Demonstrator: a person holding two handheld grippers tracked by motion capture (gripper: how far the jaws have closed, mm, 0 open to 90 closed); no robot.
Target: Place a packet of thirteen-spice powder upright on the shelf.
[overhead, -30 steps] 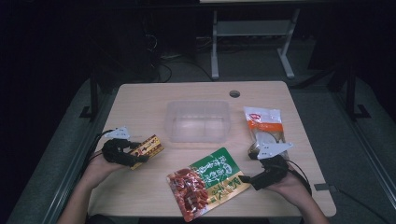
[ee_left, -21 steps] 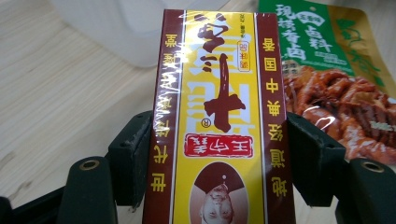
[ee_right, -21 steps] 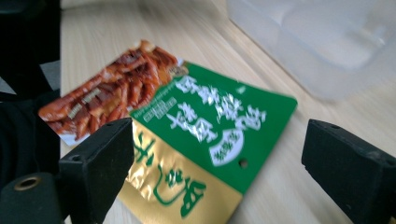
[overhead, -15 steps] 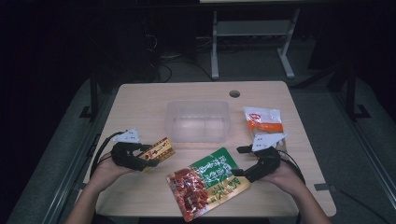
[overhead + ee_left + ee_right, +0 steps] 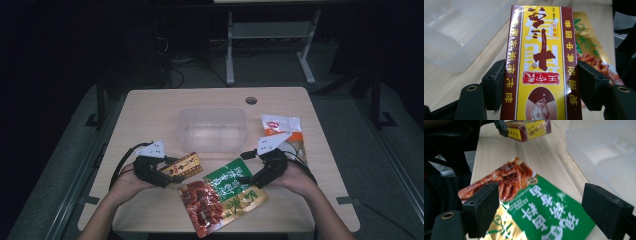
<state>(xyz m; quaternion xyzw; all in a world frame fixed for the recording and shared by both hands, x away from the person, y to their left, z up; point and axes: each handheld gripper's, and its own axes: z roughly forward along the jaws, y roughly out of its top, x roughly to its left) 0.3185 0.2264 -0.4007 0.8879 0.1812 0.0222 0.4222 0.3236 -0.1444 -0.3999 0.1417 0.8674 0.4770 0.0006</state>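
Gripping yellow box [image 5: 541,65] of red Chinese characters, left claw [image 5: 541,82]

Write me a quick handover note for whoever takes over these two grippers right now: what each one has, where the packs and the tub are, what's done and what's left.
Left gripper: shut on the yellow and maroon box, held above the table, close to the clear tub.
Right gripper: open, its jaws just narrowed a little, poised over the green and red snack pouch, which lies flat on the table, ungripped.
White and orange packet: on the table, right of the tub.
Done: box picked up. The tub looks empty.
Left, probably: box into the tub, then pouch and packet.
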